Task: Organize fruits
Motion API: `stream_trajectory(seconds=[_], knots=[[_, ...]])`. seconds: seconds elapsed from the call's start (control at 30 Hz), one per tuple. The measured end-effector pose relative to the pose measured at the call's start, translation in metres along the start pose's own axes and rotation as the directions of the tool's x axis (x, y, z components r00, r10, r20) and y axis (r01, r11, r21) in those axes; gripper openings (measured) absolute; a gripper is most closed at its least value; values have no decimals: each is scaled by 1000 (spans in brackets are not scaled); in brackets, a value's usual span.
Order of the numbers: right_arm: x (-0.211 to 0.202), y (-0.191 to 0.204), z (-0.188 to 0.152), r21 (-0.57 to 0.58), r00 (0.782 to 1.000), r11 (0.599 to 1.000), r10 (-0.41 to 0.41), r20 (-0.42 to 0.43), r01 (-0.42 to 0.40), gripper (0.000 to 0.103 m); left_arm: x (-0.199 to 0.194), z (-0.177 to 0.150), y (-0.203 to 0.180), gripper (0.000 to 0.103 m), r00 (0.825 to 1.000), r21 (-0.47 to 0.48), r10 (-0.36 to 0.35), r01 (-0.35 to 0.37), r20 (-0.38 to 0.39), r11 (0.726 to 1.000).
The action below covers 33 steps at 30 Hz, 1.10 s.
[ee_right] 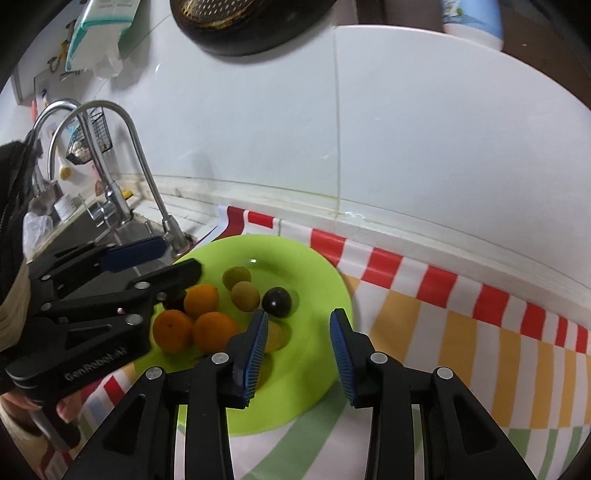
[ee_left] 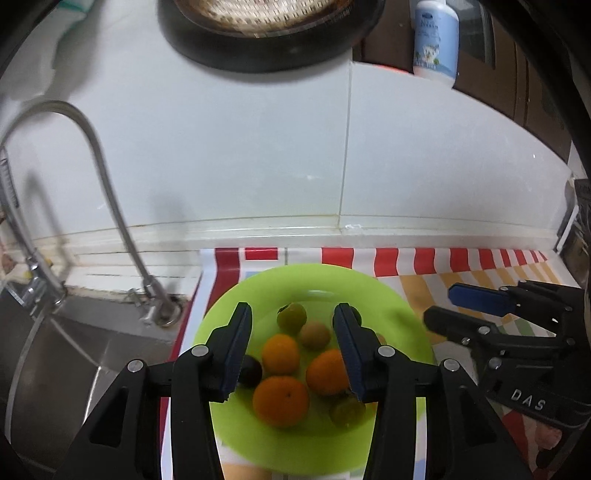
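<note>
A lime green plate [ee_left: 402,314] [ee_right: 317,369] sits on a striped cloth and holds several fruits: three oranges [ee_left: 280,400] [ee_right: 216,330], small yellow-green fruits [ee_left: 291,317] [ee_right: 244,295] and dark plums [ee_left: 251,371] [ee_right: 277,302]. My left gripper [ee_left: 293,317] is open and empty, hovering over the plate; it also shows in the right wrist view [ee_right: 177,258] at the plate's left edge. My right gripper [ee_right: 298,325] is open and empty above the plate's right half; it shows in the left wrist view [ee_left: 437,306] to the right of the plate.
A steel sink [ee_left: 74,354] with curved faucets [ee_right: 129,147] lies left of the plate. A white tiled wall [ee_left: 258,147] rises behind. A dark round pan [ee_left: 266,33] hangs above, and a blue-white bottle [ee_left: 436,40] stands at the upper right. The striped cloth [ee_right: 480,350] extends right.
</note>
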State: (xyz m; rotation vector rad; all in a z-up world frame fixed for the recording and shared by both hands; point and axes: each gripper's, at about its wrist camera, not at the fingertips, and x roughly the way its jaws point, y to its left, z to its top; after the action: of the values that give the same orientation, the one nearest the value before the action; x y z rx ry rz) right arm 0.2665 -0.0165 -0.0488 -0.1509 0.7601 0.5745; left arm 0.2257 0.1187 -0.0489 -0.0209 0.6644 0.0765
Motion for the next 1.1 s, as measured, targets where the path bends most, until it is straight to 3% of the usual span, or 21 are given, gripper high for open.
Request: stream_trajectory(seconds=[0.1,0.2,0.33,0.43,0.53,0.7,1.1], knots=[[-16,-2,-2,5,1000,1000,-17,21,17,36,-18,-2,-3,46,1000,-12,7,-6,13,1000],[-40,-3,-5,18,998,999,-39,58,38,36,-38,-3,-10,58,999,-20,20,-19,31,1000],[-75,-6,-11,50,990,995,-87,111,82,53,-69,-6,-22,73,997,-11,26,-25,67,1000],[-101,-9,-18,69,982,990,-129,136,121,55,-90,-10,-31,84,994,0,39,-39,98,999],[-127,-12,-28,100,972,982,-174,161,159,64,-107,-13,-40,86,993,6,36,-37,114,999],[-167,-13,-48,126,952,967,-243,184,223,71,-133,-23,-59,90,991,29,12,-16,136,999],[-239,-11,-99,176,924,938,-331,193,299,72,-196,-50,-94,97,981,123,6,-31,194,992]])
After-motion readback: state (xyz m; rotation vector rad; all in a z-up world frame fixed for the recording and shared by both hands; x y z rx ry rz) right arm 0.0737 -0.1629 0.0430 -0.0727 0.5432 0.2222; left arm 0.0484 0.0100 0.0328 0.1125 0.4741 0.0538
